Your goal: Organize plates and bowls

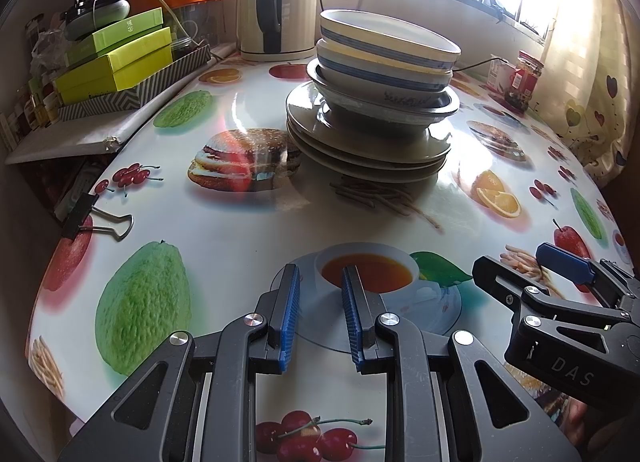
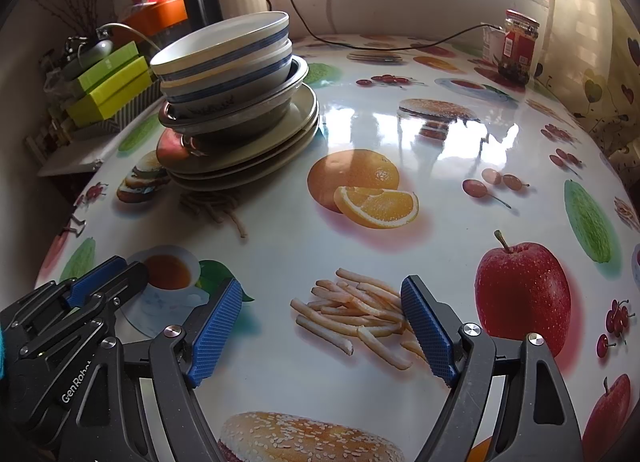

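A stack stands on the table: several plates (image 1: 368,150) at the bottom, a wide grey bowl (image 1: 384,106) on them, and blue-striped white bowls (image 1: 388,46) on top. The same stack shows at the left of the right wrist view, with plates (image 2: 256,158) under striped bowls (image 2: 228,58). My left gripper (image 1: 320,282) is open and empty, low over the table in front of the stack. My right gripper (image 2: 322,294) is open wide and empty, to the right of the left one (image 2: 104,274). It also shows at the right of the left wrist view (image 1: 520,262).
The table (image 1: 240,234) has a glossy food-print cloth. A kettle (image 1: 276,2) stands behind the stack. Green boxes (image 1: 116,58) are piled at the left. A red-lidded jar (image 2: 518,46) and a cable (image 2: 400,47) are at the back right. A binder clip (image 1: 96,218) grips the left edge.
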`<state>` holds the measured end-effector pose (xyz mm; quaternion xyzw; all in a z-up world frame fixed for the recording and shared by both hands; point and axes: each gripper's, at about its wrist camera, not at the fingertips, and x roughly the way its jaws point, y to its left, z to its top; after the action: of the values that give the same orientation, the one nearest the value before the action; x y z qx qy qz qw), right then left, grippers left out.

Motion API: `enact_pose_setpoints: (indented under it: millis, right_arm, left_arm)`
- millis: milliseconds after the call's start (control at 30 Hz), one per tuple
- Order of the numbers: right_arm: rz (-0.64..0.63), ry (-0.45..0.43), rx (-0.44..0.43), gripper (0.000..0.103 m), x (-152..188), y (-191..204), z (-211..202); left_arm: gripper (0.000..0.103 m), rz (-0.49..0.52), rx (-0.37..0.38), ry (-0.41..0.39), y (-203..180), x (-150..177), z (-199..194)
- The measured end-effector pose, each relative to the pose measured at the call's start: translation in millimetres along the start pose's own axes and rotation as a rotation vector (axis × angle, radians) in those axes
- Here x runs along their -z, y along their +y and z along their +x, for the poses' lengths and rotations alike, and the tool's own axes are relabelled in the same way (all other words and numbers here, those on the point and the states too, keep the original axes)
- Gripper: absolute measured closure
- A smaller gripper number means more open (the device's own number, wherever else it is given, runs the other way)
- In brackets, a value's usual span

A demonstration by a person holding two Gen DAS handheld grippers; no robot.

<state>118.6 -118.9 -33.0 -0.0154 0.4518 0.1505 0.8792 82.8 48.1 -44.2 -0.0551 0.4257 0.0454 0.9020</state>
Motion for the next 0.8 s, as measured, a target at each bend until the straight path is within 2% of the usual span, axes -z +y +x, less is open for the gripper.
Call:
enact_pose_setpoints:
  millis: [800]
  right_arm:
    - [0.001,-0.001,0.0,0.02,0.3,0.1,-0.3]
  left_arm:
    - [0.08,-0.007,0.008,-0.001,1.5,0.3,0.2]
